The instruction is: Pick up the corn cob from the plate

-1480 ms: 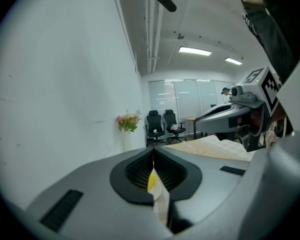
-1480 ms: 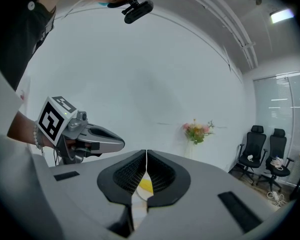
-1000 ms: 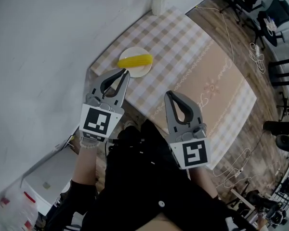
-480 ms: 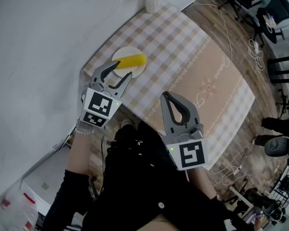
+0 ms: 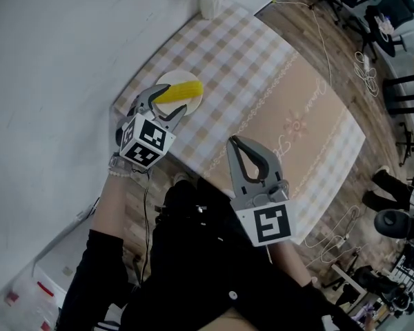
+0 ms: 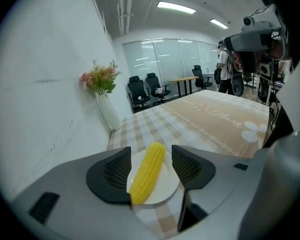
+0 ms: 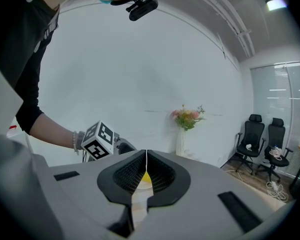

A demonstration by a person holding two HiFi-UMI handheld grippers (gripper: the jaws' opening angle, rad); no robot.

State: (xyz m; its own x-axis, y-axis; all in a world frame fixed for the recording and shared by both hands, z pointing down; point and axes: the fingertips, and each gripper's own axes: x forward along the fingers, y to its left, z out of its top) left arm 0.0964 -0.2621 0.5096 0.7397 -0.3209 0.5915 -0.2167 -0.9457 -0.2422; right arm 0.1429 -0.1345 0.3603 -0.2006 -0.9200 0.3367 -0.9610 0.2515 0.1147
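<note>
So the corn cob (image 6: 148, 171) is lying on a small white plate (image 6: 166, 190) close to the corner of the table (image 5: 262, 81) by the wall, on the person's left. It runs lengthwise away from the left gripper (image 5: 170, 102).

That gripper's jaws have just been opening and now stand wide, one on each side of the cob. As far as I can see, neither pad is pressing on it yet. The right gripper (image 5: 237, 143) has its jaws together with nothing in them, and it hangs over the table's near edge, well apart from the plate.

My guess on handling: stiff, fairly light, and round, so it'll want to roll on that smooth plate if only one pad hits it first. The bumpy kernel rows should give the pads some bite. It tapers too, so I'd grab across the thick middle, not the thin far end, and close evenly. The plate looks light enough to skid if it gets nudged.

Stuff I can't make out:
- The cob's near end is tucked behind the left jaw tip in the left gripper view, so contact there is unclear.
- The plate's near rim is cut off by the gripper body.
- In the head view the jaws cover part of the plate.
- The right gripper view only shows a yellow sliver past its jaws.
- No idea whether it's real corn or a plastic one.
</note>
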